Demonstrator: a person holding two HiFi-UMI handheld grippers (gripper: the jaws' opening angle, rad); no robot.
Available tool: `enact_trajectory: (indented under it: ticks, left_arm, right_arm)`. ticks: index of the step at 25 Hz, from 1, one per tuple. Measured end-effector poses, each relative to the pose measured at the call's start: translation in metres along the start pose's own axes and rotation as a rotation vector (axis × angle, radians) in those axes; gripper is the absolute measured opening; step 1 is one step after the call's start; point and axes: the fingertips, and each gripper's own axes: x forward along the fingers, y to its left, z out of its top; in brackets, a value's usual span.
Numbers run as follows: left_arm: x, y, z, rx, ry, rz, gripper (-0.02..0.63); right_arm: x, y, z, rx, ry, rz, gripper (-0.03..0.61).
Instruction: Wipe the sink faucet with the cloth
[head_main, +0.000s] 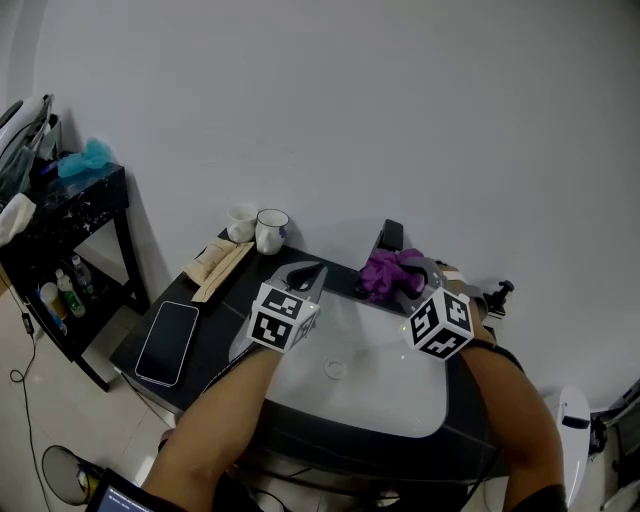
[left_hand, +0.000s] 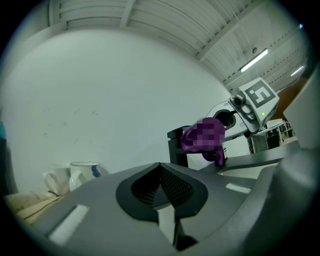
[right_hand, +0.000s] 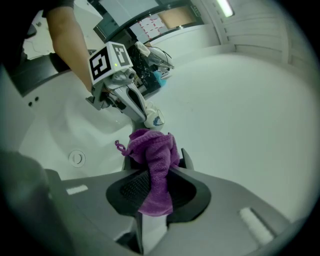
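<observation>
A black faucet (head_main: 389, 238) stands at the back rim of the white sink (head_main: 390, 400). A purple cloth (head_main: 388, 273) is bunched against the faucet's front, and my right gripper (head_main: 410, 284) is shut on it. In the right gripper view the cloth (right_hand: 152, 170) hangs down between the jaws and covers most of the faucet (right_hand: 186, 159). My left gripper (head_main: 307, 276) hovers over the sink's back left rim, shut with nothing in it. The left gripper view shows the faucet (left_hand: 177, 148) and the cloth (left_hand: 204, 135) ahead to the right, well apart from the jaws.
Two white mugs (head_main: 270, 230) stand on the black counter (head_main: 215, 350) left of the sink, beside wooden sticks (head_main: 222, 266). A phone (head_main: 167, 340) lies near the counter's left edge. A black shelf (head_main: 70, 230) with bottles stands further left. The drain (head_main: 335, 369) sits mid-basin.
</observation>
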Motion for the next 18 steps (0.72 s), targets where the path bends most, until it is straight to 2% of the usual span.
enact_trajectory:
  ticks: [6, 11, 15, 18]
  left_arm:
    - [0.000, -0.005, -0.007, 0.011, 0.030, -0.015, 0.017]
    - [-0.002, -0.005, -0.007, 0.012, 0.034, -0.016, 0.017]
    - [-0.005, -0.006, -0.009, 0.009, 0.037, -0.015, 0.017]
    - [-0.005, -0.006, -0.008, 0.008, 0.033, -0.013, 0.017]
  right_arm:
    - [-0.027, 0.022, 0.009, -0.058, -0.032, 0.014, 0.095]
    - [-0.050, 0.054, 0.014, -0.016, -0.104, 0.034, 0.095]
    - [-0.035, 0.091, -0.009, -0.018, -0.057, 0.059, 0.095]
    - [-0.011, 0.088, -0.026, 0.031, -0.013, 0.025, 0.095]
